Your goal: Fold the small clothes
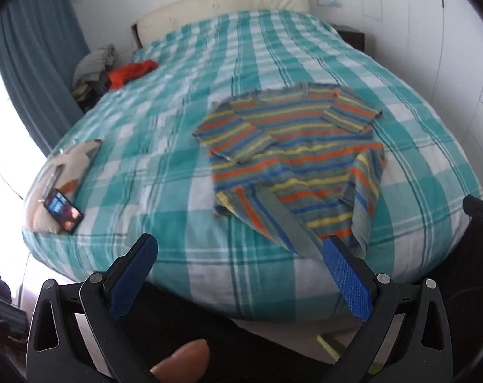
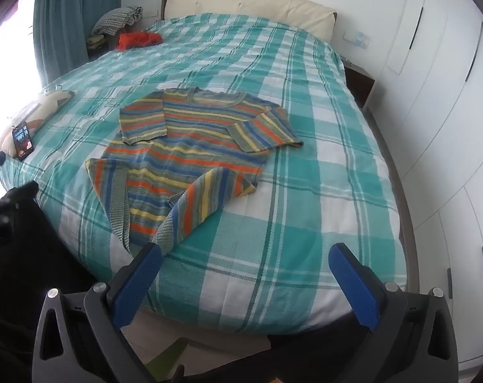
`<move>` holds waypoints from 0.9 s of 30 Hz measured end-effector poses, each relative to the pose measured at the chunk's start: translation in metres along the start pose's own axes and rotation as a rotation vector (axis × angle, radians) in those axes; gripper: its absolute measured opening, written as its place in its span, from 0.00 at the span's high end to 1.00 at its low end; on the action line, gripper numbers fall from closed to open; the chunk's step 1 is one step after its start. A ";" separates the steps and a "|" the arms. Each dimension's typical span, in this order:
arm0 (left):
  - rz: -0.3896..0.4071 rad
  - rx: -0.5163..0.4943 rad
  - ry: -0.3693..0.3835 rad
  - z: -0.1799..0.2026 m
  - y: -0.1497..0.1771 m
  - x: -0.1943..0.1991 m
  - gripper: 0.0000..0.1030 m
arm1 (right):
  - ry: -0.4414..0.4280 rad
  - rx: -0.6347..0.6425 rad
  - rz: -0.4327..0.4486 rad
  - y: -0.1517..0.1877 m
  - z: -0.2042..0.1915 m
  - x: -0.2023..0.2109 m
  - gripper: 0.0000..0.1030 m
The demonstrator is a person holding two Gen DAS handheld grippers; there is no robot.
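A small striped sweater (image 1: 292,156) (image 2: 190,150) in orange, yellow, blue and grey lies on the bed, neck toward the headboard. Both sleeves are folded in over its chest, and both lower corners are turned inward. My left gripper (image 1: 240,249) hovers open over the bed's near edge, its right fingertip close to the sweater's hem, nothing between its blue pads. My right gripper (image 2: 246,255) is open too, its left fingertip just beside the turned-up right hem corner (image 2: 190,207), not gripping it.
The bed carries a teal and white checked cover (image 1: 165,166) (image 2: 305,191). A phone (image 1: 63,211) (image 2: 23,140) rests on a cushion (image 2: 39,111) at the left edge. Orange cloth (image 1: 131,71) (image 2: 137,40) and a clothes pile (image 1: 93,63) lie far left. White wardrobes (image 2: 433,95) stand right.
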State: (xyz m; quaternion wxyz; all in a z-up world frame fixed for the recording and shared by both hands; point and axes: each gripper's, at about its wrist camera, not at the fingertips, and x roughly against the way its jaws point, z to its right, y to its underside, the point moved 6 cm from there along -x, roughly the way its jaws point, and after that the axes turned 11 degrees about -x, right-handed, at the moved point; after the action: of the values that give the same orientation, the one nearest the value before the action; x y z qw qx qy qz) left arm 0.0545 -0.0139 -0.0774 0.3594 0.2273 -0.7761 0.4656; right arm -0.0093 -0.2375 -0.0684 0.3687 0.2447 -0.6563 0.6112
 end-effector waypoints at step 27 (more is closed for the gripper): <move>-0.129 0.120 0.020 -0.041 0.035 -0.034 0.00 | 0.024 -0.024 -0.059 0.009 0.004 -0.025 0.00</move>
State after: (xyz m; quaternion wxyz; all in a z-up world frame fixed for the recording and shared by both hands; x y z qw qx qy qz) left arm 0.0658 0.0396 -0.1102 0.3821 0.2932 -0.7268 0.4896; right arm -0.0018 -0.2430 -0.0935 0.3972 0.2519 -0.6518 0.5949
